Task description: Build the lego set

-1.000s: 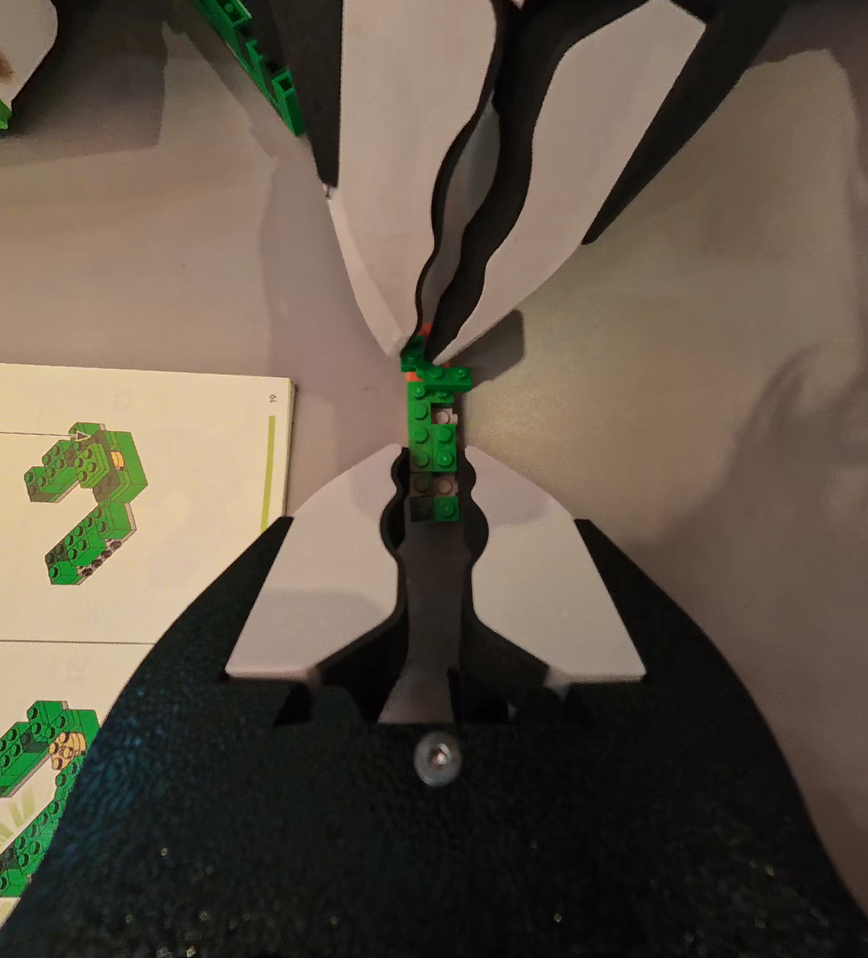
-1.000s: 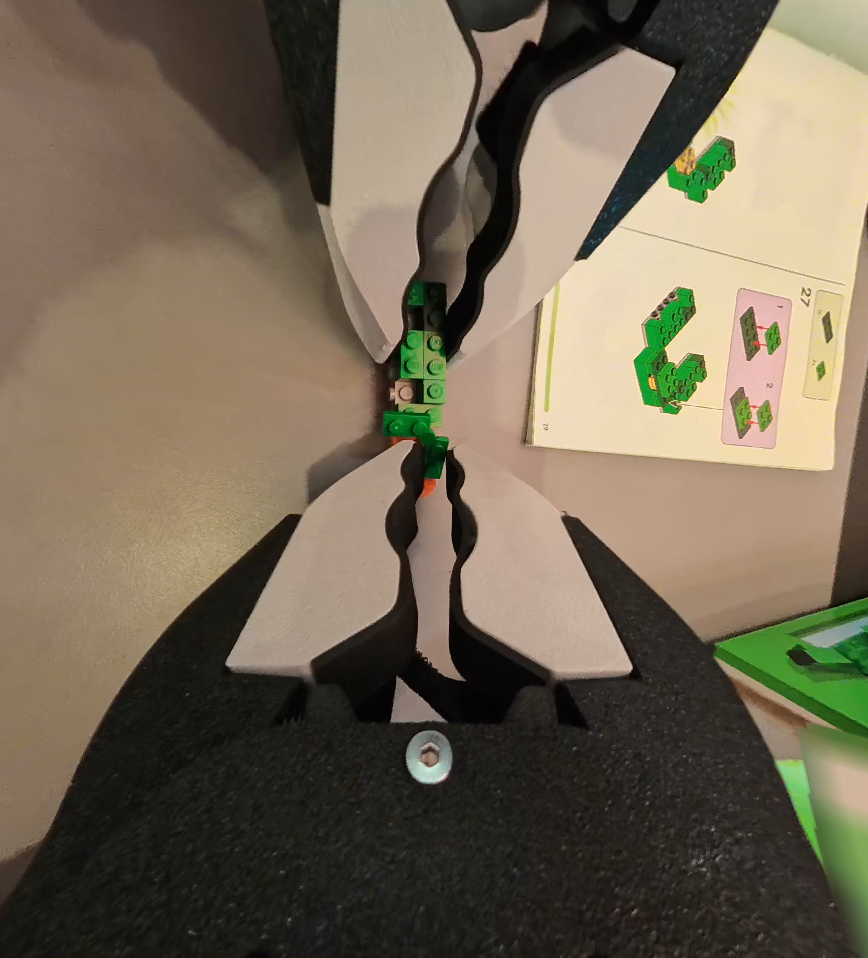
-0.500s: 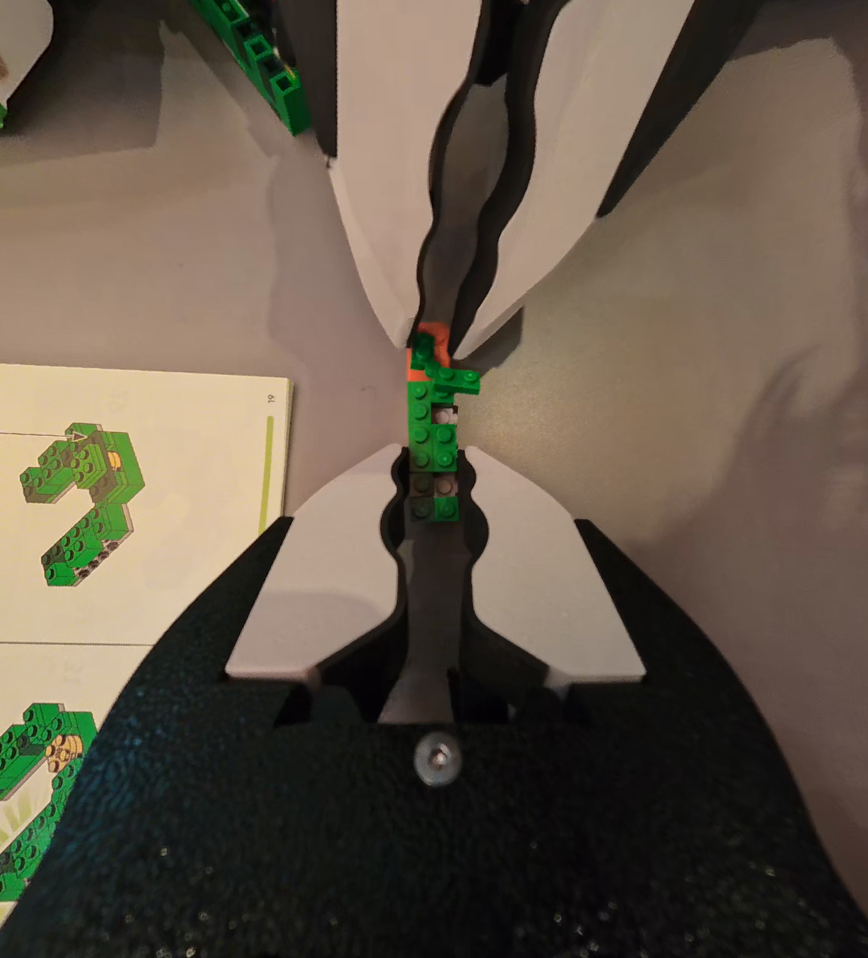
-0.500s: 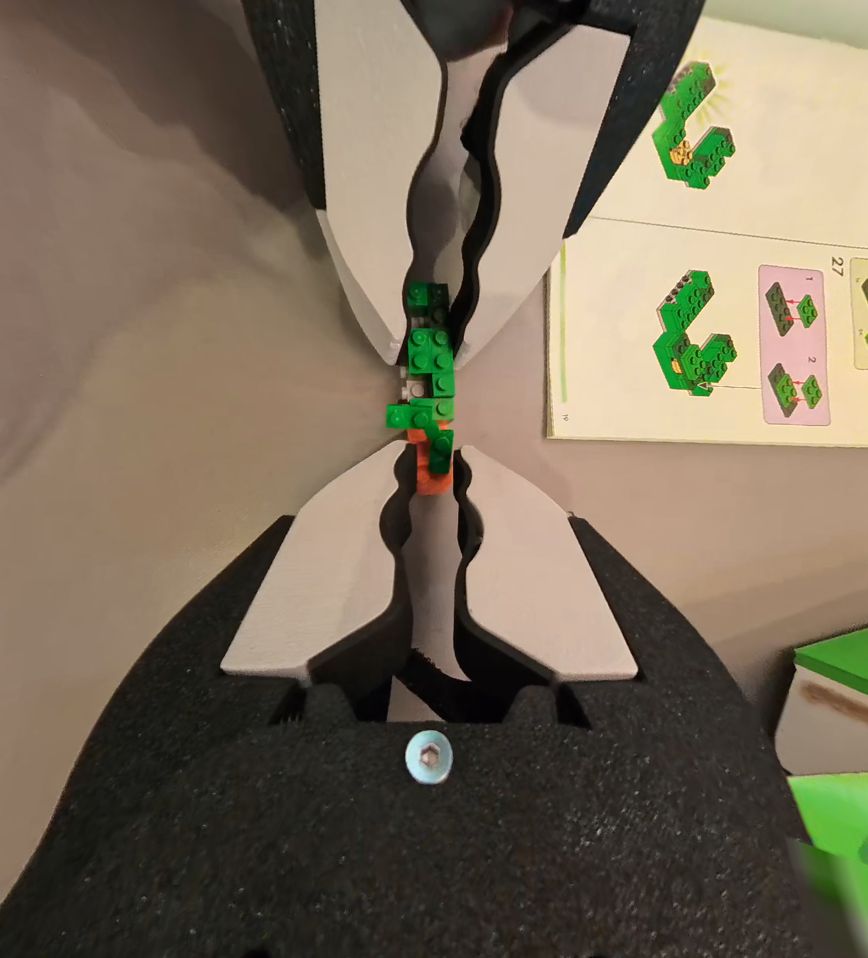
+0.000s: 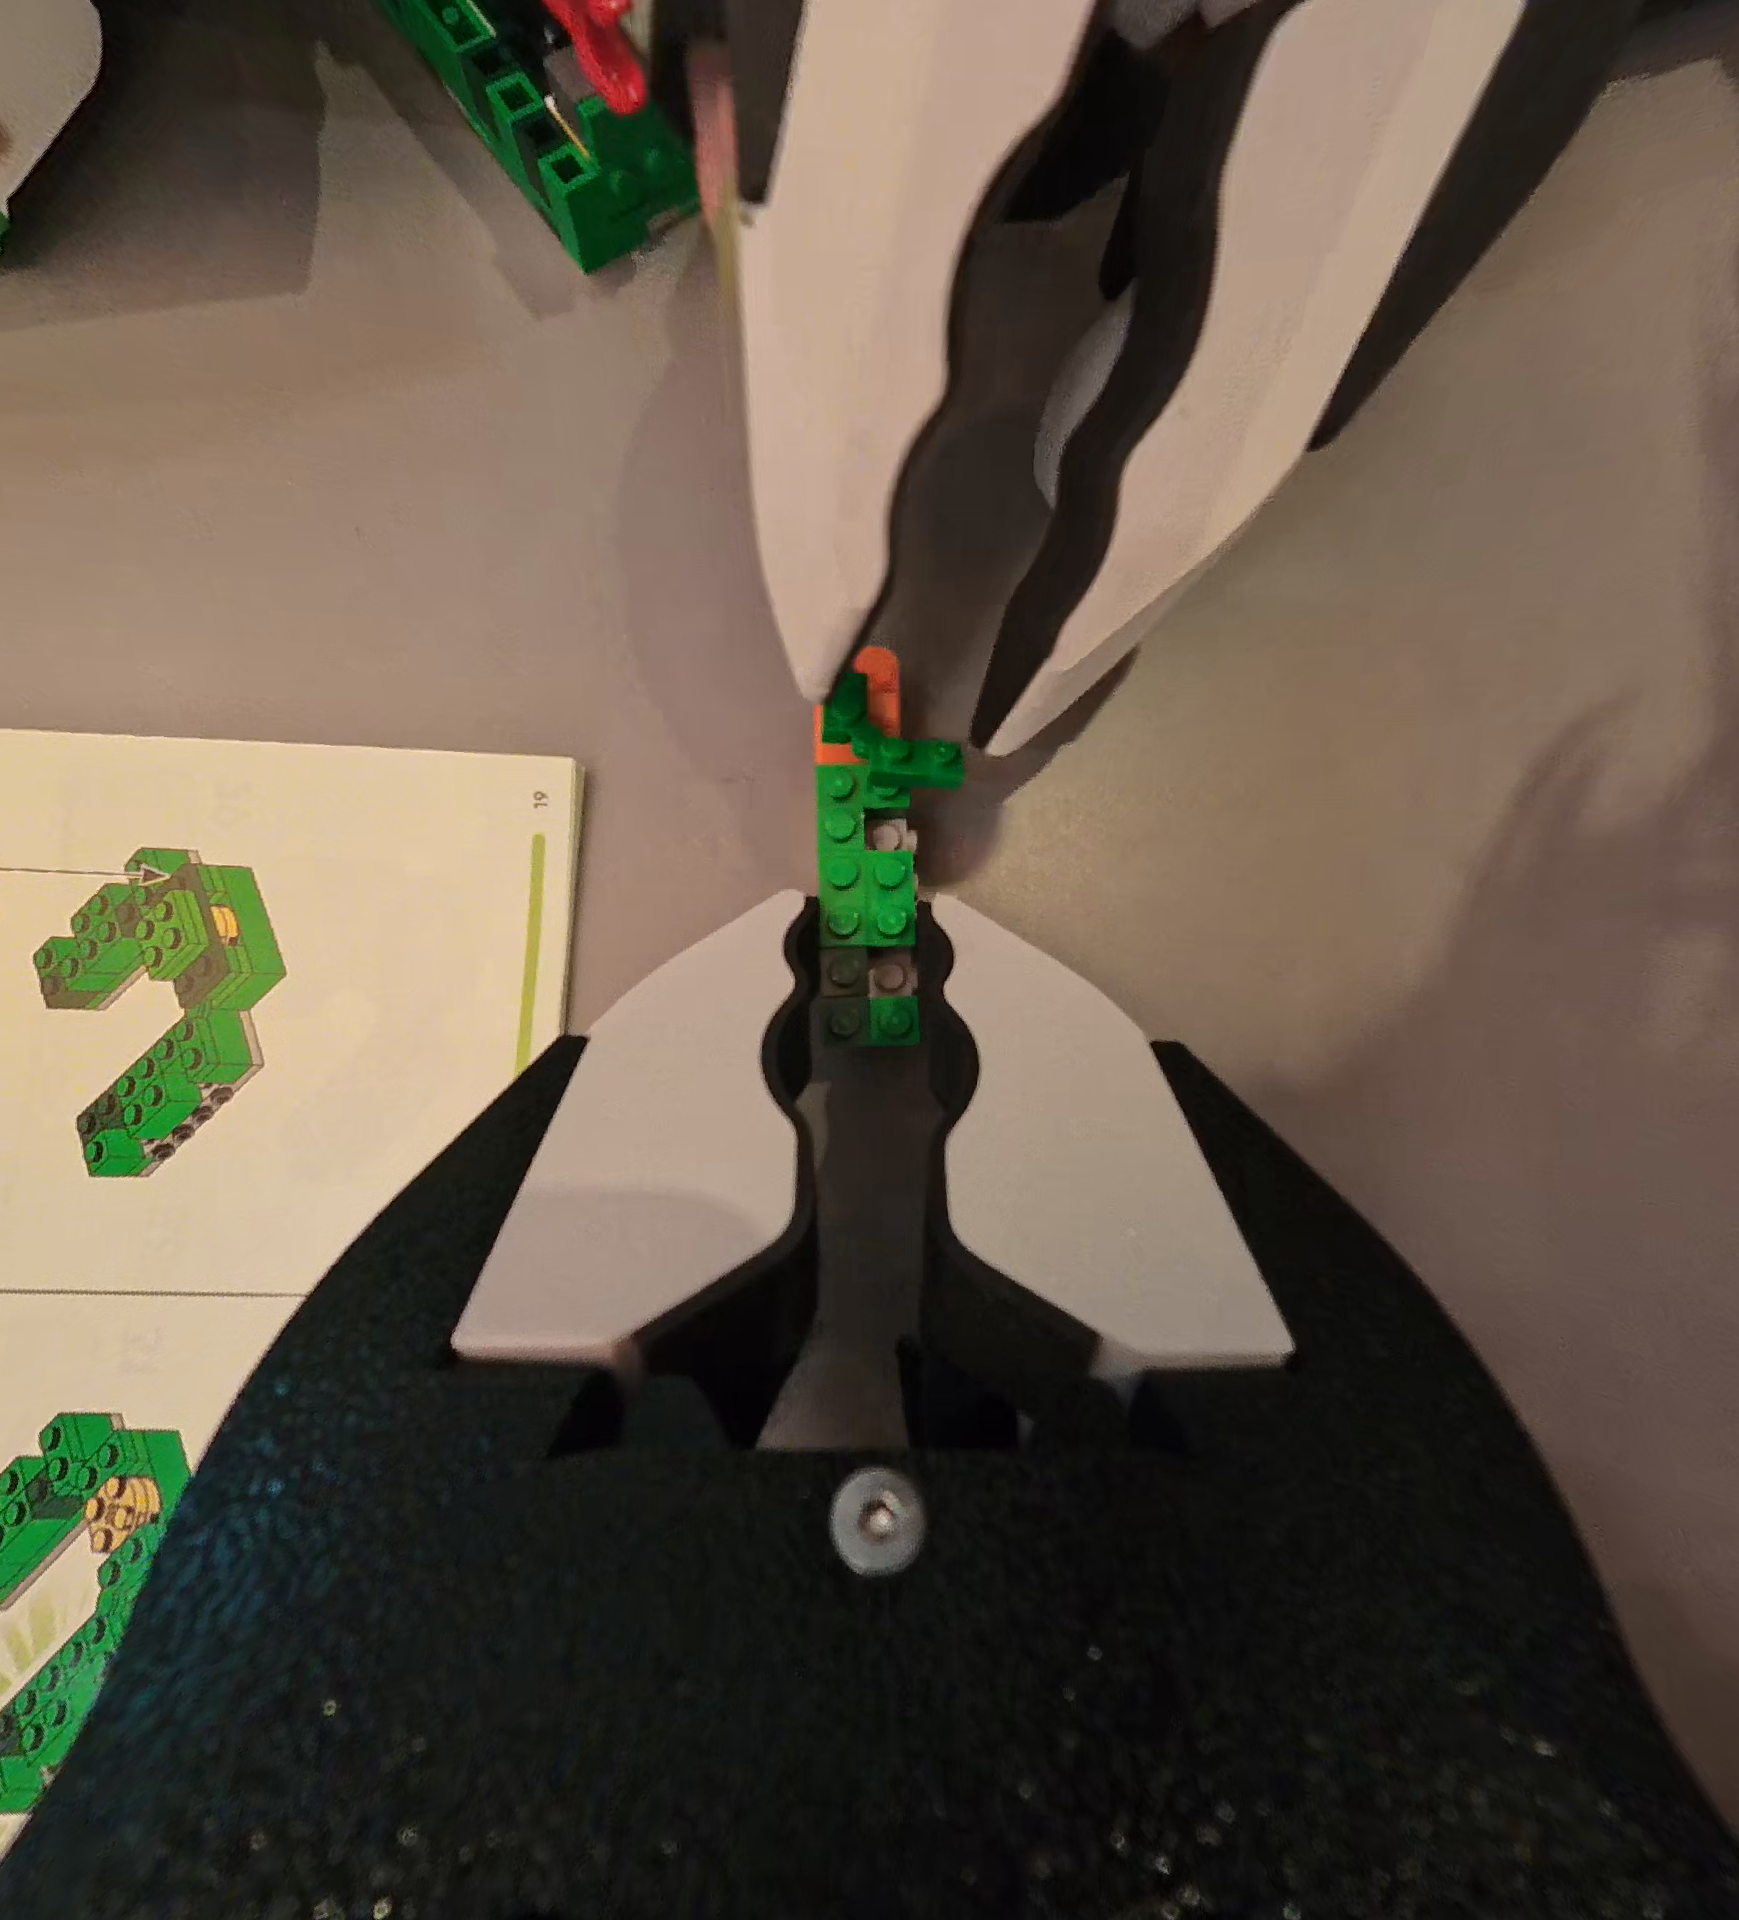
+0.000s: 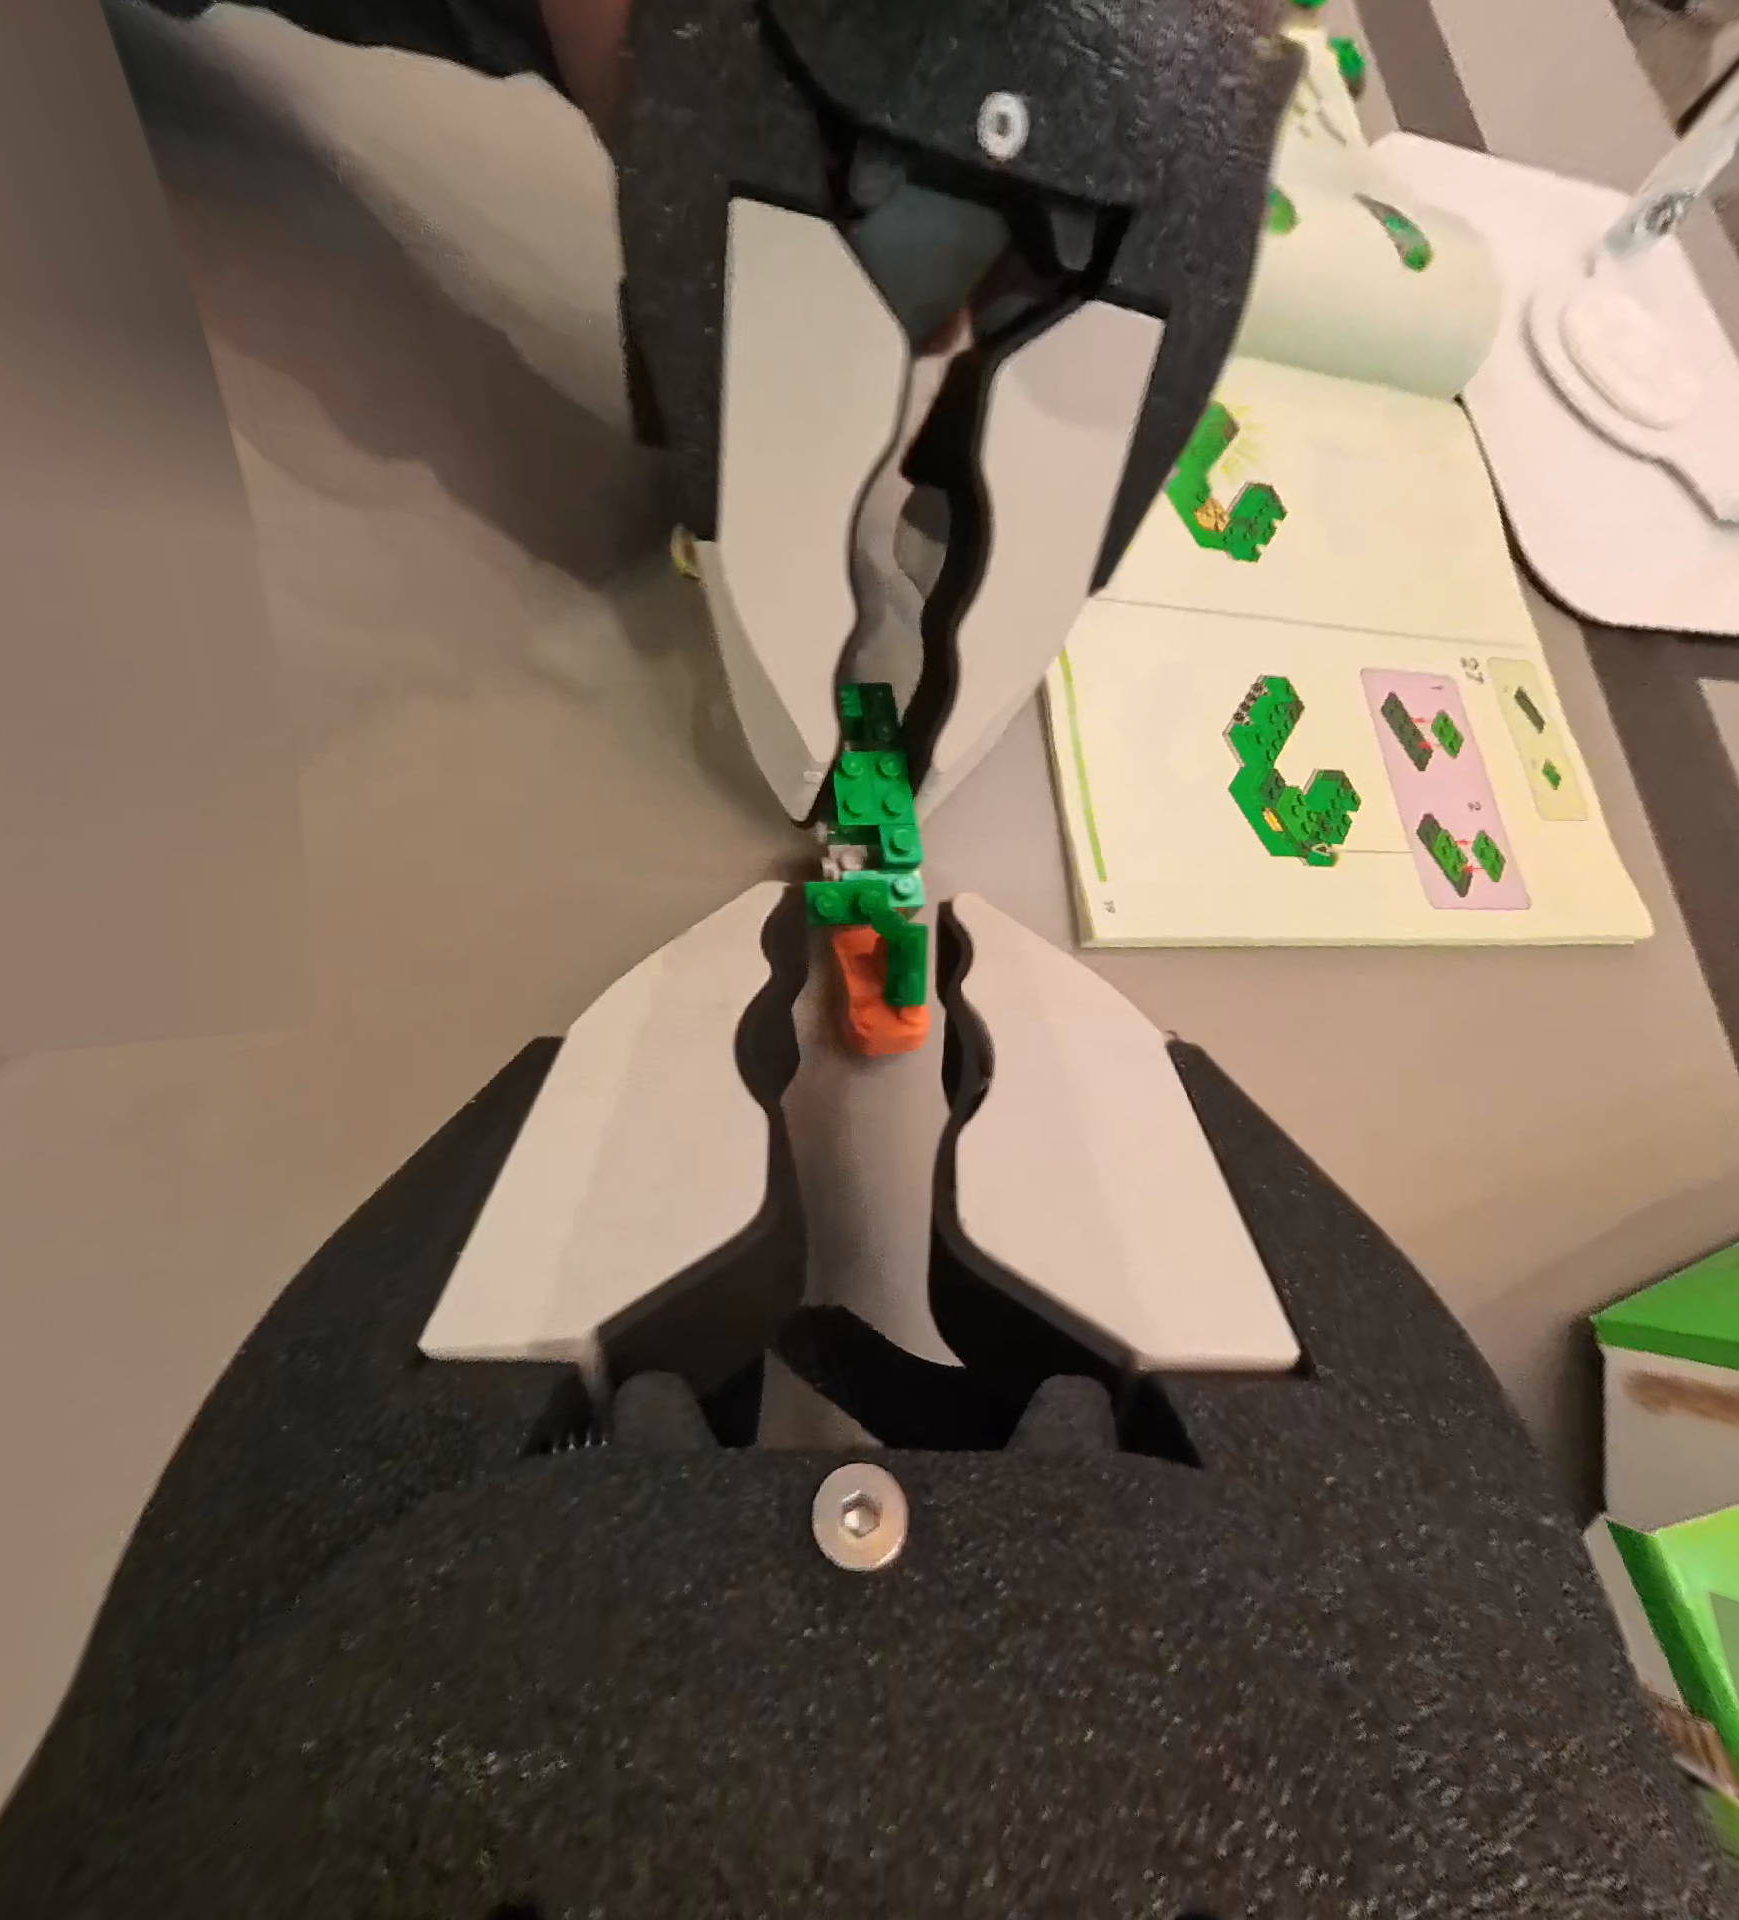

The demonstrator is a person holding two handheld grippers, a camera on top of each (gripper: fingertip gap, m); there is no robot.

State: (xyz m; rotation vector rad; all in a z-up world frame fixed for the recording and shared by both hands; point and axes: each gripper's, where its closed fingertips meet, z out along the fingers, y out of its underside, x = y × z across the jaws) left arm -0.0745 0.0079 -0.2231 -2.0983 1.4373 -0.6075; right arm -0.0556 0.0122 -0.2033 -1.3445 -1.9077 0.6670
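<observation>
A slim green lego assembly [image 5: 867, 883] with grey studs is clamped at its near end by my left gripper [image 5: 870, 914], which is shut on it above the grey table. An orange piece [image 5: 884, 681] with a small green plate sits on the assembly's far end. My right gripper [image 5: 906, 717] faces the left one, its jaws apart on either side of the orange piece. In the right wrist view the orange piece [image 6: 875, 987] lies between the open fingers of my right gripper [image 6: 870, 904], and my left gripper [image 6: 870, 800] holds the assembly [image 6: 875, 800] beyond.
An open instruction booklet [image 5: 221, 987] lies on the table left of my left gripper; it also shows in the right wrist view [image 6: 1312, 779]. A green box [image 6: 1727, 1403] stands near right. A partly built green model [image 5: 553, 135] is at the far side. A white mat [image 6: 1623, 416] holds a glass object. Both grippers' tips are close together, under 4 cm apart.
My right gripper's jaws have spread apart and let go of the orange piece, which stays on the end of the assembly. My left gripper has kept its grip and place.
</observation>
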